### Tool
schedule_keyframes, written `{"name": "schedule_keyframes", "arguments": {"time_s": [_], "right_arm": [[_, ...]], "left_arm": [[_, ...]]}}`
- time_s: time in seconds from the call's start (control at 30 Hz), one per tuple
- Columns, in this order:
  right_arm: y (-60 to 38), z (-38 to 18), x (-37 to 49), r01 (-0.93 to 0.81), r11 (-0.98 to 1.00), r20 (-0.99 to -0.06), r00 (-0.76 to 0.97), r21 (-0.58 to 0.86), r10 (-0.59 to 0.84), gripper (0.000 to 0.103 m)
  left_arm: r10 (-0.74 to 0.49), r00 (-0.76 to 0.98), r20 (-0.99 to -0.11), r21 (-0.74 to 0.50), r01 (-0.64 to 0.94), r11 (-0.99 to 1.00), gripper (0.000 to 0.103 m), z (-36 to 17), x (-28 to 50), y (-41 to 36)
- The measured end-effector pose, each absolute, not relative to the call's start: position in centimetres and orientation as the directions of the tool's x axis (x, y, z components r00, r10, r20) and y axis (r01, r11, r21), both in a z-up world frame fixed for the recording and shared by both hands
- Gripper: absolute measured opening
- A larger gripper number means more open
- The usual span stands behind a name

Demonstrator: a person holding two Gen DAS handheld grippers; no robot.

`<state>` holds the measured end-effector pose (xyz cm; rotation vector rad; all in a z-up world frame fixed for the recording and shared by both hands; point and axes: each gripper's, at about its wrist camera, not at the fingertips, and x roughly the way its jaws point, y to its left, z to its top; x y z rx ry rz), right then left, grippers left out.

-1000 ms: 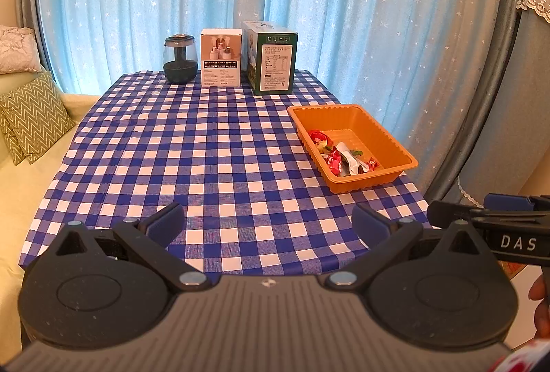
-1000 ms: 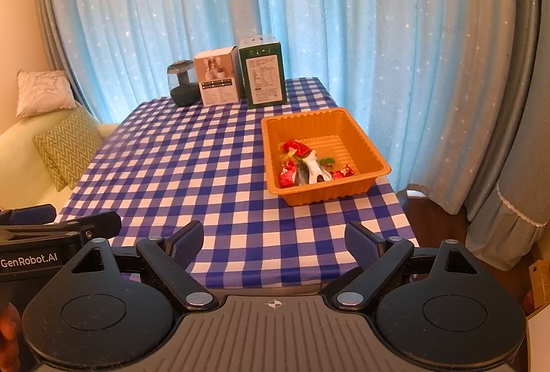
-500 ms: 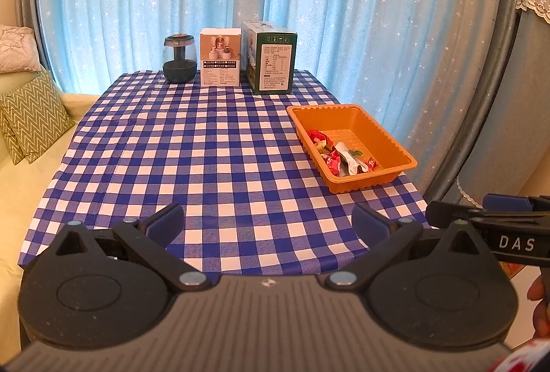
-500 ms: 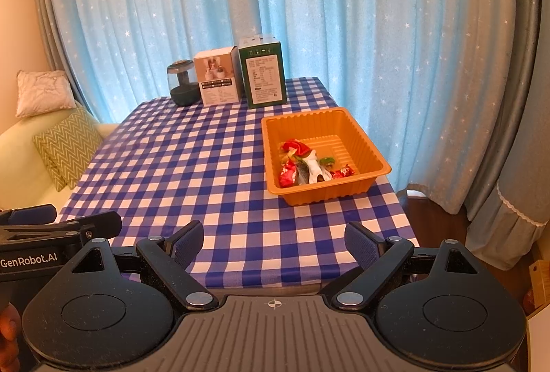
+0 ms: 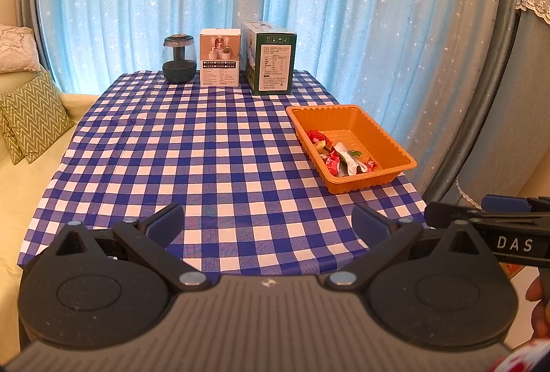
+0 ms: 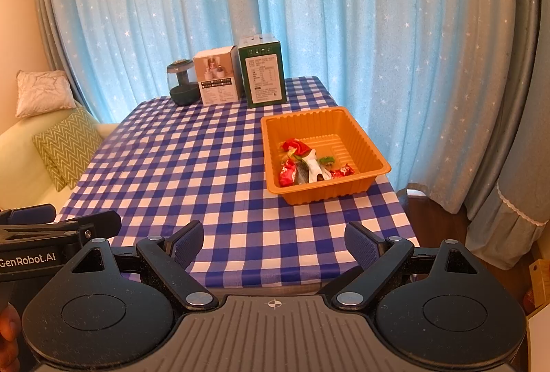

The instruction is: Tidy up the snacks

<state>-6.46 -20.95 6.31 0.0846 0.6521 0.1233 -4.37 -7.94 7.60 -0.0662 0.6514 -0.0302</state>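
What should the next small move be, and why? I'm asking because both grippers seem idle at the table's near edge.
Probably none beyond drawing back: the snacks all lie inside the orange tray, and no wrapper shows on the checked tablecloth. The right gripper and left gripper both hang with jaws open and hold nothing, so the sorting looks finished.

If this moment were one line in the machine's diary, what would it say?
left gripper: open, empty | right gripper: open, empty | snacks: in orange tray | both grippers at the table's near edge, away from tray
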Motion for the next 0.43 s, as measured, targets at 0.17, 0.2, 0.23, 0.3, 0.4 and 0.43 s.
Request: {"name": "schedule_keyframes", "arguments": {"time_s": [0.17, 0.2, 0.23, 0.3, 0.4, 0.43], "right_arm": [[-20.96, 6.31, -6.42, -0.088, 0.989, -0.600, 0.787, 0.118, 0.141, 0.089], [-20.97, 6.31, -6.42, -0.088, 0.989, -0.600, 0.787, 0.118, 0.142, 0.089], [-20.97, 6.32, -6.41, -0.089, 0.989, -0.600, 0.788, 0.119, 0.143, 0.089], [-20.95, 6.28, -6.40, -0.088, 0.989, -0.599, 0.788, 0.118, 0.142, 0.089], [-20.96, 6.27, -6.42, -0.088, 0.989, -0.600, 0.788, 0.119, 0.142, 0.089], [-20.96, 6.24, -6.38, -0.087, 0.989, -0.601, 0.787, 0.119, 0.142, 0.089]], "left_arm": [[-0.049, 0.794, -0.605, -0.072, 0.006, 0.997, 0.103, 7.61, -4.38, -8.04], [-0.049, 0.795, -0.604, -0.072, 0.007, 0.997, 0.103, 7.61, -4.40, -8.07], [-0.049, 0.797, -0.602, -0.073, 0.006, 0.997, 0.103, 7.64, -4.42, -8.07], [-0.044, 0.800, -0.598, -0.070, 0.002, 0.998, 0.103, 7.65, -4.46, -8.10], [-0.041, 0.802, -0.596, -0.075, -0.004, 0.997, 0.103, 7.63, -4.41, -8.00], [-0.042, 0.801, -0.597, -0.078, -0.005, 0.997, 0.103, 7.62, -4.36, -7.86]]}}
